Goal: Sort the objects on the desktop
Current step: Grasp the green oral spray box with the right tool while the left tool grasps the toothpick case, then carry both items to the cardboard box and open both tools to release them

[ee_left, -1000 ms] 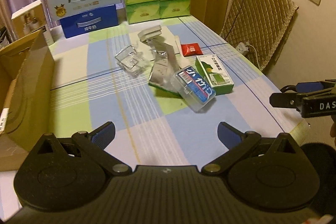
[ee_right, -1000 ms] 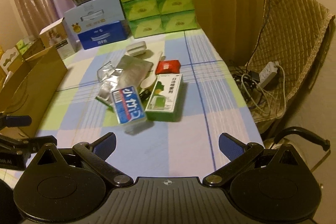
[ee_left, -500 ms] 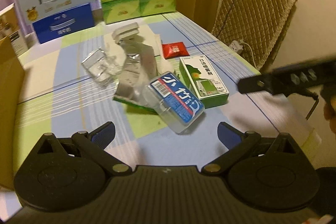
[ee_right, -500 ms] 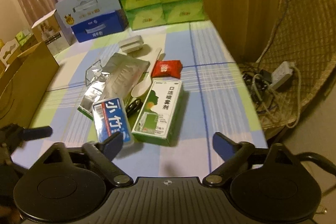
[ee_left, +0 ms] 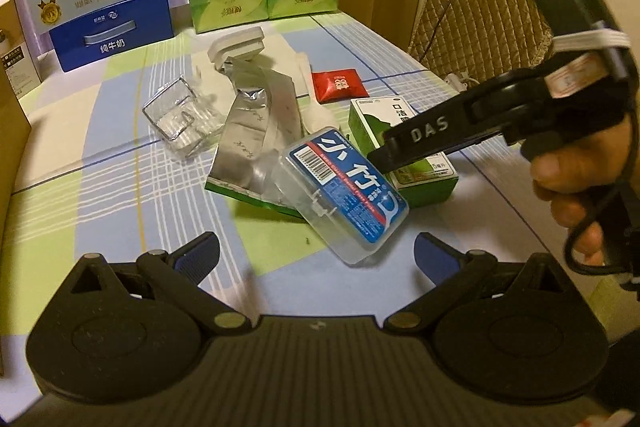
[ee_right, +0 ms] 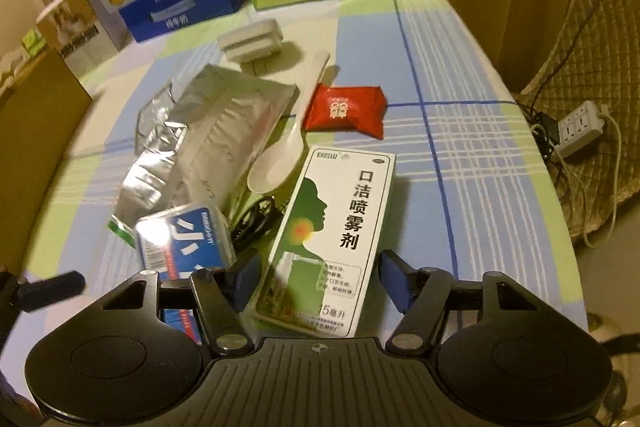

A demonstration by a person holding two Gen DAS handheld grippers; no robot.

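**Right tongs straddling the spray box**

The right tongs [ee_right: 318, 281] are sitting spread, one finger each side of the green spray box [ee_right: 340, 223] lying flat on the worktop [ee_right: 472, 163]. Closing squarely on its long sides, clear of the neighbouring blue-labelled case [ee_right: 184, 239], looks wisest. The left tongs [ee_left: 316, 259] are hovering spread, holding nothing.

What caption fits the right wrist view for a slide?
Open right gripper straddling the green spray box on the checked table.
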